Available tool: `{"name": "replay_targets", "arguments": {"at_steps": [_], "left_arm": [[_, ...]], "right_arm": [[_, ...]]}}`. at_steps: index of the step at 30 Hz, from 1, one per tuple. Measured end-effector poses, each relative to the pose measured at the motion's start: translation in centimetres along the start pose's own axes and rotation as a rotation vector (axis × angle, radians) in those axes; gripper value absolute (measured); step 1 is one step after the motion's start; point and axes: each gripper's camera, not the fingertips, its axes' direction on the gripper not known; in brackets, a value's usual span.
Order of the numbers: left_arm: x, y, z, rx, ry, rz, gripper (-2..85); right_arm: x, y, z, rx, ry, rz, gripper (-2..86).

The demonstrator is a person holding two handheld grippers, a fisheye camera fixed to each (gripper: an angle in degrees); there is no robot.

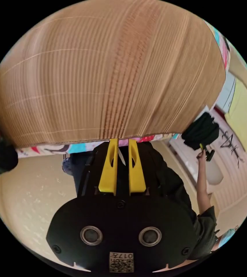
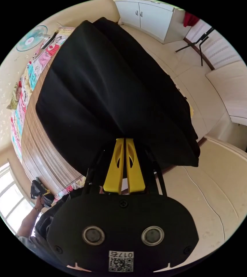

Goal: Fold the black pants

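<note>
The black pants (image 2: pixel 114 92) hang in a bundled, doubled mass above the bed, and my right gripper (image 2: pixel 124 139) is shut on their edge, its yellow jaws pressed together. From the left gripper view the same pants (image 1: pixel 200 131) show as a dark bunch held up by the right gripper (image 1: pixel 206 152) at the end of a raised arm. My left gripper (image 1: pixel 123 140) points at the near edge of the bamboo mat (image 1: pixel 100 75), jaws a small gap apart with nothing between them. It also appears in a hand as the left gripper (image 2: pixel 41 191), low beside the bed.
The bamboo mat (image 2: pixel 39 150) covers a bed with a colourful printed sheet (image 2: pixel 23 95). A white cabinet (image 2: pixel 149 14), a black tripod stand (image 2: pixel 200 43) and a fan (image 2: pixel 31 39) stand around the room. The person's dark-clothed body (image 1: pixel 169 184) is right behind my left gripper.
</note>
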Motion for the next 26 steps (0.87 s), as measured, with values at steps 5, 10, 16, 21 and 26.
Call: {"name": "replay_targets", "arguments": {"at_steps": [5,10,16,21,26], "left_arm": [[-6.8,10.4,-6.4,0.305,0.206,-0.117,4.9],[-5.4,17.3,3.6,0.353,0.337,-0.121,4.6],[-2.5,19.3,8.1,0.334,0.151,-0.095,6.5],[-2.3,18.4,-1.4,0.476,-0.002,-0.050,6.7],[-8.5,19.8,-11.3,0.757,0.164,-0.202,10.9]], "right_arm": [[-3.5,6.3,-1.0,0.263,0.287,0.144,0.4],[-5.0,14.6,5.4,0.216,-0.086,0.254,0.3],[-8.4,22.8,15.0,0.024,-0.367,0.363,0.3],[-9.5,25.1,16.5,0.043,-0.550,0.410,0.3],[-10.1,26.3,15.0,0.139,-0.640,0.406,0.3]]}}
